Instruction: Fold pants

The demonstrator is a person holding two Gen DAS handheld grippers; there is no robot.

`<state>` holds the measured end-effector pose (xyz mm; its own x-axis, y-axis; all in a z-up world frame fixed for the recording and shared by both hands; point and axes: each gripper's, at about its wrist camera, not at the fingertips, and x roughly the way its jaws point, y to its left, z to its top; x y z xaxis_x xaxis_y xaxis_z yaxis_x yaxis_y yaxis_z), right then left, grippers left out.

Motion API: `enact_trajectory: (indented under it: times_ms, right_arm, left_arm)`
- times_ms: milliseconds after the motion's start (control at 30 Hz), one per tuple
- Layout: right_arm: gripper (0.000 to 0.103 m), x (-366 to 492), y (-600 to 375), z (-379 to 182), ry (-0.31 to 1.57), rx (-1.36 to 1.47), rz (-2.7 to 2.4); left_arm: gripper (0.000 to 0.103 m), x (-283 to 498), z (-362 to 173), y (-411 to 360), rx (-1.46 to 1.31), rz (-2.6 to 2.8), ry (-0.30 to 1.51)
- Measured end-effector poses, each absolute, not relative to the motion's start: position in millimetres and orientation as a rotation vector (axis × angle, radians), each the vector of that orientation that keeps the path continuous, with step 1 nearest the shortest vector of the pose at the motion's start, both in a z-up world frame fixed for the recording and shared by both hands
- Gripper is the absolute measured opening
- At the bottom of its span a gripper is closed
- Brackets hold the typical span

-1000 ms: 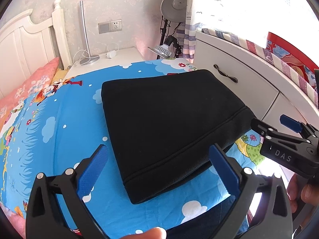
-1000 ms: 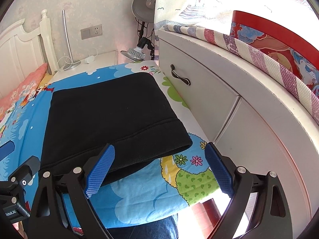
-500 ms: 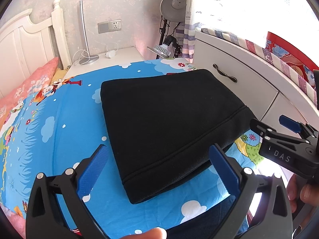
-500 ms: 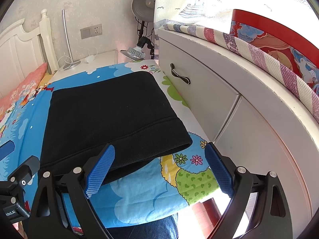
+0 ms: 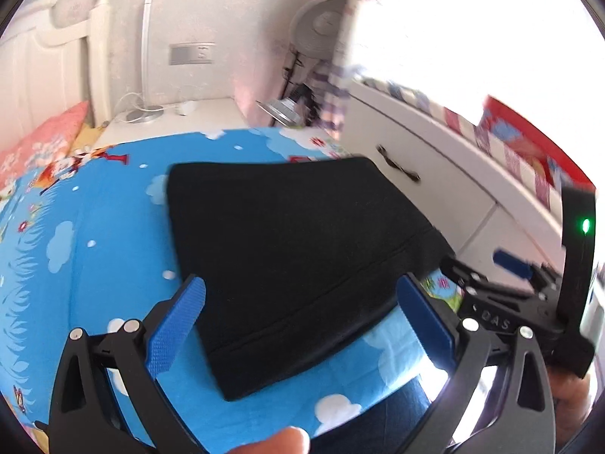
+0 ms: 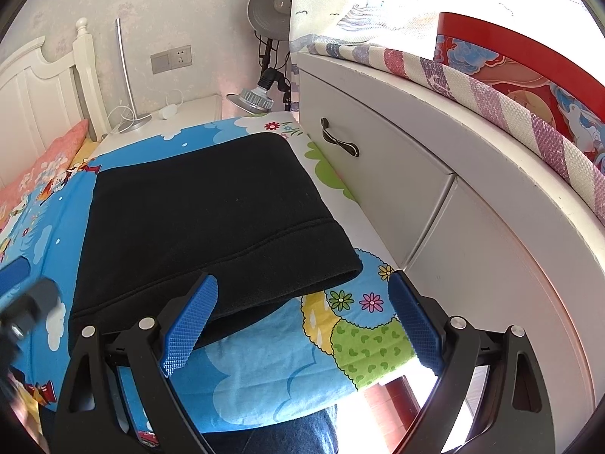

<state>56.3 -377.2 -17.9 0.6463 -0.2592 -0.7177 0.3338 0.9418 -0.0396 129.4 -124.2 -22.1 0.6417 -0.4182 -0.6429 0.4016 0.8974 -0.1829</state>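
Both the left gripper (image 5: 302, 325) and right gripper (image 6: 302, 317) are hanging wide open, gripping nothing. The black pants (image 6: 204, 219) are lying folded on the cartoon bedsheet (image 6: 264, 374). They're looking soft and thick-ish, so I'd pinch the near hem corners.

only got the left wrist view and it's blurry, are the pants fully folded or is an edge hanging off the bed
Observer: From the right wrist view, the black pants lie as one folded stack wholly on the cartoon bedsheet; their near corner stops short of the bed's edge.
Operator: is the right gripper gripping anything
Observer: No. The right gripper is open, with nothing pinched; only sheet and the pants' corner show between its fingers.
Operator: how close is that drawer unit
Observer: The white drawer unit stands right against the bed's side, with a strip of sheet between it and the pants.
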Motion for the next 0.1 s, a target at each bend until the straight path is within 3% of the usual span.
enact_trajectory:
  times_ms: [100]
  right_arm:
    - [0.088,60,-375,-20,0.789,0.099,-0.335]
  left_arm:
    - [0.101,149,-12,-50,-0.092,-0.268,0.676]
